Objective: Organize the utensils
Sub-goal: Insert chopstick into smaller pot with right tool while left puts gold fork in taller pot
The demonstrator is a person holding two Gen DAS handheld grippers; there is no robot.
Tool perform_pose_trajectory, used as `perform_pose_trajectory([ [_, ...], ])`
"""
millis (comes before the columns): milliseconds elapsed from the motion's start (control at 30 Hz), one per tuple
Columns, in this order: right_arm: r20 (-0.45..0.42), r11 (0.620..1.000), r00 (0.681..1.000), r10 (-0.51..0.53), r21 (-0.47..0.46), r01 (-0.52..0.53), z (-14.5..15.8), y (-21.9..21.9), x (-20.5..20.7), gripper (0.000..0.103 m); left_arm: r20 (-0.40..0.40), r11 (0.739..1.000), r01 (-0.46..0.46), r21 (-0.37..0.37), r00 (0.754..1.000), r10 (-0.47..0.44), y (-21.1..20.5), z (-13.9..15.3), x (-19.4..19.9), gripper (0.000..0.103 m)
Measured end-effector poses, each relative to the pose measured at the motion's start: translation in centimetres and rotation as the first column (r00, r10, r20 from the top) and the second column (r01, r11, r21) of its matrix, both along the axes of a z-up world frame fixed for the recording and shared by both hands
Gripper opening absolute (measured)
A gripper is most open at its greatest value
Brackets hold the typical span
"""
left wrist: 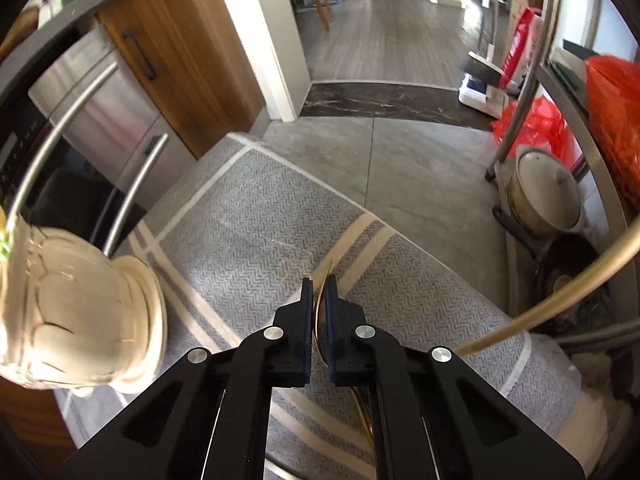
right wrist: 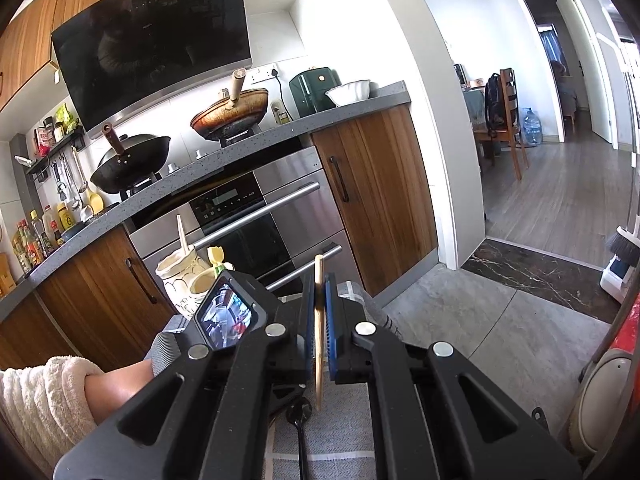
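In the left wrist view my left gripper [left wrist: 319,285] is shut on a thin gold utensil [left wrist: 319,308], seen edge-on, above a grey herringbone cloth [left wrist: 256,232]. A cream ceramic holder [left wrist: 80,312] stands close at its left. In the right wrist view my right gripper [right wrist: 319,280] is shut on a flat wooden utensil [right wrist: 318,356] that points upward. The cream holder [right wrist: 180,280] is ahead on the left with a pale stick and a yellow-topped piece in it. The left gripper's body [right wrist: 226,316] sits between us. A black spoon [right wrist: 298,416] lies on the cloth under my right gripper.
A person's forearm in a white fuzzy sleeve [right wrist: 44,392] comes in at lower left. Behind the holder is a steel oven [right wrist: 256,224] under a counter with woks. A metal rack with a lidded pot [left wrist: 544,196] and red bags [left wrist: 612,120] stands to the right.
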State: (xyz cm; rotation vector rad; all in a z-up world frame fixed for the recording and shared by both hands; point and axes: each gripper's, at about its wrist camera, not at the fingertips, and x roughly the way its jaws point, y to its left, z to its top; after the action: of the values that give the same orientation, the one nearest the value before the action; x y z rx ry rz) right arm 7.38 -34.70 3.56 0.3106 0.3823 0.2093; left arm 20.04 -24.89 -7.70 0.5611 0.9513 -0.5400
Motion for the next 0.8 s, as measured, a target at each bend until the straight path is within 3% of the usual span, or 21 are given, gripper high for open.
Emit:
perform_pose_trajectory([
  [367,0.01,1.0,1.0,0.005,0.007,-0.005,0.3,0.5,-0.5,0.005,0.177,0.981,-0.036,-0.188,0.982,0.07,5.9,7.1,-3.6,0.003],
  [533,0.018,1.0,1.0,0.023,0.005,-0.023,0.6,1.3,-0.6,0.005,0.244,0.964,-0.032,-0.264,0.965,0.099,8.5,9.8,-6.1,0.003],
  [800,0.018,0.998,0.999,0.049,-0.036,-0.049,1.3,3.5,-0.5,0.005,0.355,0.947,-0.028,-0.319,0.923,0.147,12.0,13.1,-9.5,0.002],
])
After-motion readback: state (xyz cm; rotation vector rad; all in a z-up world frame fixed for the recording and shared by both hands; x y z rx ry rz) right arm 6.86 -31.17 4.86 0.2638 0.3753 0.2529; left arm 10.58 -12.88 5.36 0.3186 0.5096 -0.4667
